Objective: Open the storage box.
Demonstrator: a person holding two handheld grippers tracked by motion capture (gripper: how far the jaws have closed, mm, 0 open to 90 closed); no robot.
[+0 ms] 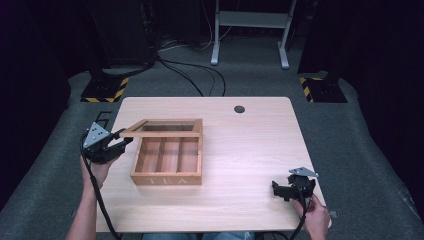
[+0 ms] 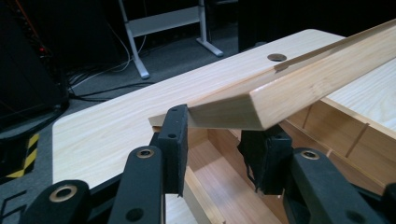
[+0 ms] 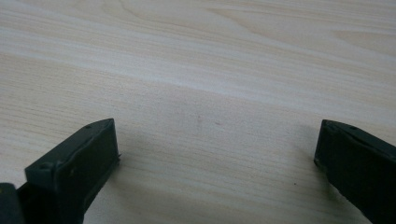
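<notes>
While the lid of the tea box stands partly raised, the high view shows the left gripper at the lid's left corner, held by the person's left hand just off the table's left edge. The box sits left of the table's middle, its three compartments open to view and the word TEA on its near wall. The lid tilts up from its hinge on the far side, with its free edge lifted on the left. At the near right corner of the table, the right gripper rests low over the bare wood in the right hand, well apart from the box. A dark round grommet lies near the far edge.

From the left gripper view, the two black jaws are closed on the lid's corner, one pad on each side of the wooden frame, and the lid slopes away to the upper right. Below it the box's inside and its dividers show. The grommet lies beyond.

From the right gripper view, the jaws stand wide apart over plain table wood, with nothing between them.
</notes>
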